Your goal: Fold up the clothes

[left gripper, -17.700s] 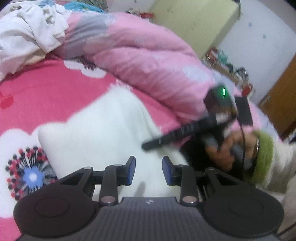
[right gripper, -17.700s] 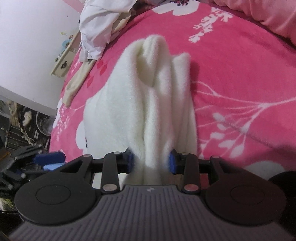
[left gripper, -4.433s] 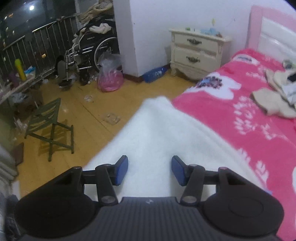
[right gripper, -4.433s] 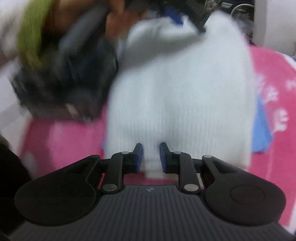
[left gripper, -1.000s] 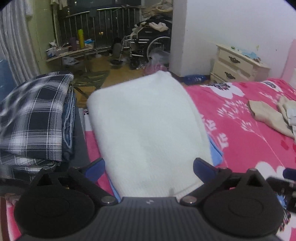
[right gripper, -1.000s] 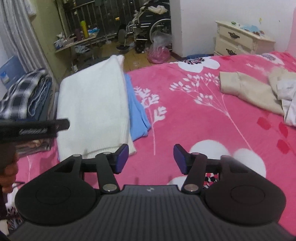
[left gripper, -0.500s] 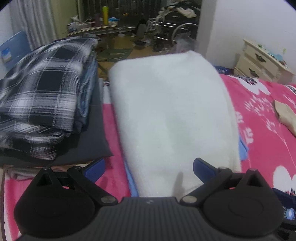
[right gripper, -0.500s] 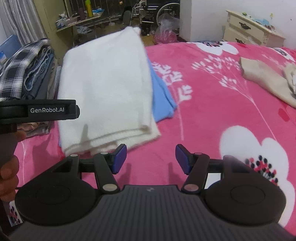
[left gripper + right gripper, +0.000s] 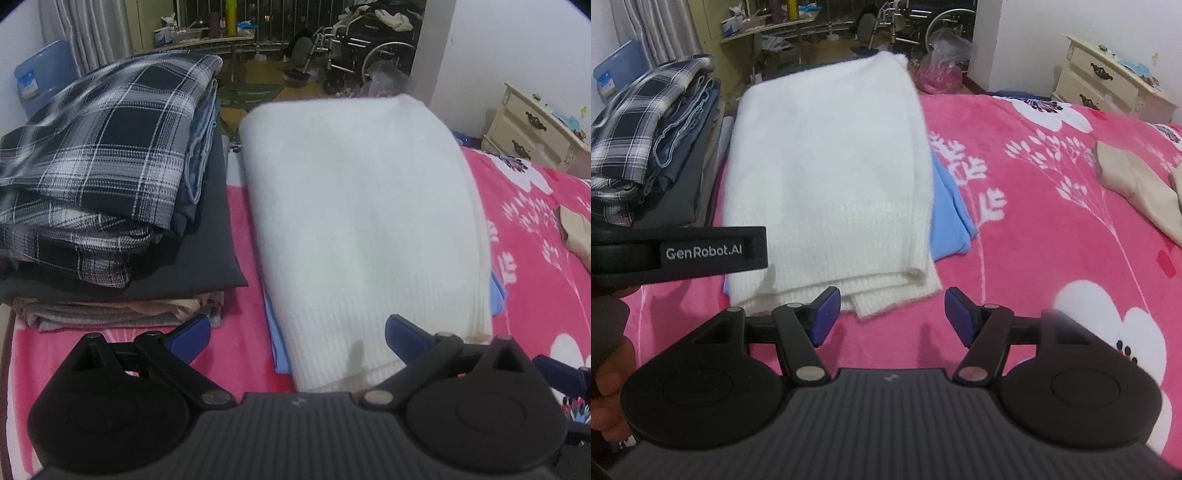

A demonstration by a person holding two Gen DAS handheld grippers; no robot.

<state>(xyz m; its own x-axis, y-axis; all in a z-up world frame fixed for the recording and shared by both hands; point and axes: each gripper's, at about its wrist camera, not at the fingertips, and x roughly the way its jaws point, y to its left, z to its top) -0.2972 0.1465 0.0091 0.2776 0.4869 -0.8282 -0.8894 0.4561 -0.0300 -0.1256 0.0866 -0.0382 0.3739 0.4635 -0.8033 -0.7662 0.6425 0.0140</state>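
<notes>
A folded white sweater point(image 9: 362, 221) lies on a light blue garment point(image 9: 277, 347) on the pink flowered bedspread point(image 9: 535, 295). My left gripper point(image 9: 297, 338) stands wide open over the sweater's near hem, and its pads do not press on the knit. In the right wrist view the same white sweater point(image 9: 831, 177) and blue garment point(image 9: 951, 218) lie just ahead of my right gripper point(image 9: 892, 315). Its jaws are opening, with only bedspread and the hem's corner between them and nothing gripped. The left tool's side bar point(image 9: 701, 253) crosses the left edge, held by a hand point(image 9: 605, 369).
A stack of folded clothes topped by a plaid shirt point(image 9: 103, 155) sits left of the sweater. A beige garment point(image 9: 1134, 188) lies at the right on the bed. Beyond the bed's edge are a cream nightstand point(image 9: 1108, 81), a wheelchair point(image 9: 369, 48) and a cluttered floor.
Both grippers have come lower and closer to the sweater's near hem. The left view has swung left onto the plaid stack. The right jaws stand slightly wider.
</notes>
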